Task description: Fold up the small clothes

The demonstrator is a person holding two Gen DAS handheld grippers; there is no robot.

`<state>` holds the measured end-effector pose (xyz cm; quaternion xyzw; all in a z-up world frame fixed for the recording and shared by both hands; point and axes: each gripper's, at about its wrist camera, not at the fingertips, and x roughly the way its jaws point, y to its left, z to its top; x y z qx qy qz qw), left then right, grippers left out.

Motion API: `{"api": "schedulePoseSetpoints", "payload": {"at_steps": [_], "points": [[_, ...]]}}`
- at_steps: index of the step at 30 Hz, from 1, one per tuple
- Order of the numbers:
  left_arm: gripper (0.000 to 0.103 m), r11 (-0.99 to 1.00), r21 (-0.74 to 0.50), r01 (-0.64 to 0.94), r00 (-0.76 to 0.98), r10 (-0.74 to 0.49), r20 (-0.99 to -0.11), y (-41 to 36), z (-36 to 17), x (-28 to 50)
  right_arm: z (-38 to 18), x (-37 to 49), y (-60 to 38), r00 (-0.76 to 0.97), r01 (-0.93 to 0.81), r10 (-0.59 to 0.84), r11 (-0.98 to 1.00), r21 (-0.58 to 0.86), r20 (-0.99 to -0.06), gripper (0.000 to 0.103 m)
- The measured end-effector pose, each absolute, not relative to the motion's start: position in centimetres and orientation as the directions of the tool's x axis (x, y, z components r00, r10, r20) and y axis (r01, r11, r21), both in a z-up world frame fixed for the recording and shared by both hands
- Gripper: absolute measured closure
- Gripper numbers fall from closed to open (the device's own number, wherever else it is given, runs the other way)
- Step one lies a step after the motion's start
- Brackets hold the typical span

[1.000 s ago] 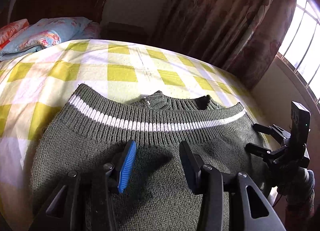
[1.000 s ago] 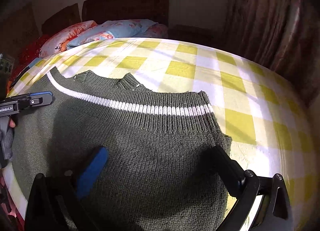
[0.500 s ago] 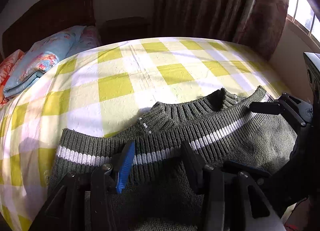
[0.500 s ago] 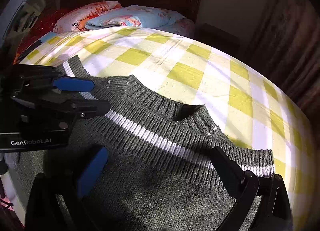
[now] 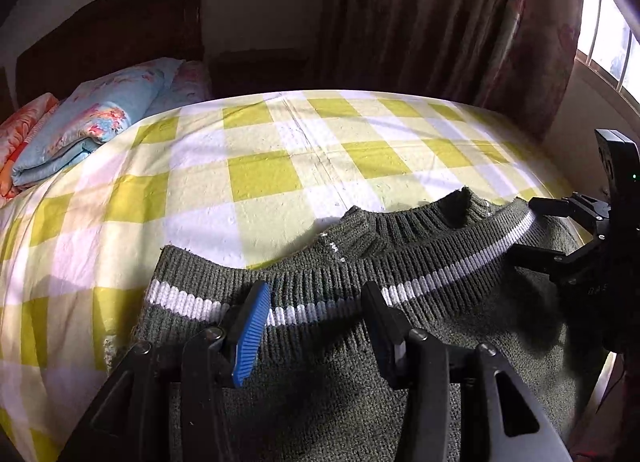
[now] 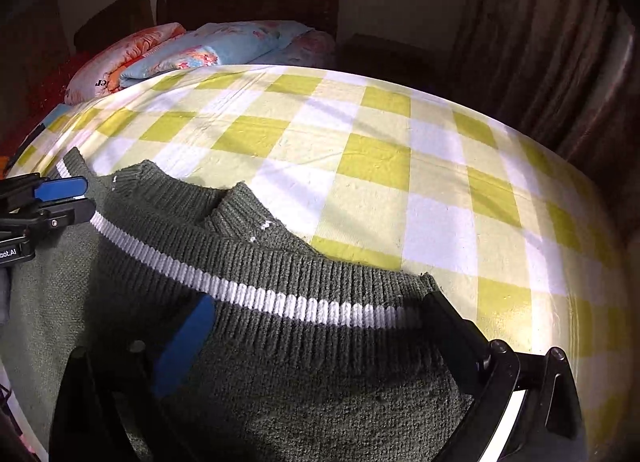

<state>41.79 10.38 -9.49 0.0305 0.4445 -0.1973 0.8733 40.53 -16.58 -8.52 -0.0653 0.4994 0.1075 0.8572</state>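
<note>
Black "bot.AI" label (image 6: pixel 9 253), left gripper (image 6: pixel 66 197)

The left gripper (image 5: pixel 316 322) was matte black plastic with triangular cut-outs, round screw heads and one ribbed blue pad (image 5: pixel 250 332). The right gripper (image 6: pixel 316 326) matched, with a smooth blue pad (image 6: pixel 184 346), a white stripe and white lettering on its casing.

Left tool (image 5: pixel 316 308) and right tool (image 6: pixel 316 314) — jaws apart, both angled steeply down.

Window (image 5: pixel 608 41) sunlight glares on the bedspread (image 5: pixel 260 177); dark, fisheye-bent edges.
</note>
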Motion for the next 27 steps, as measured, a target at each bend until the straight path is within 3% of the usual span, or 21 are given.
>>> {"api": "schedulePoseSetpoints", "payload": {"at_steps": [15,21,23,27], "points": [[0.055,0.918,-0.155,0.365,0.521,-0.339,-0.783,10.7,-9.5,41.9,-8.7,40.7,-16.5,0.482,-0.251,0.121,0.968,-0.005,-0.868,0.0],[0.055,0.966,-0.121,0.228,0.588,-0.236,-0.774,12.3,-6.9,37.6,-6.3,38.0,-16.4,0.524,-0.209,0.089,0.977,-0.027,-0.847,0.0],[0.055,0.957,-0.142,0.252,0.62,-0.272,-0.735,13.0,-6.1,34.4,-4.7,34.9,-15.1,0.557,-0.295,0.168,0.955,-0.005,-0.813,0.0],[0.054,0.974,-0.077,0.213,0.578,-0.189,-0.794,14.1,-8.9,31.4,-6.5,30.3,-12.4,0.481,-0.416,0.234,0.909,0.015,-0.845,0.0]]}}
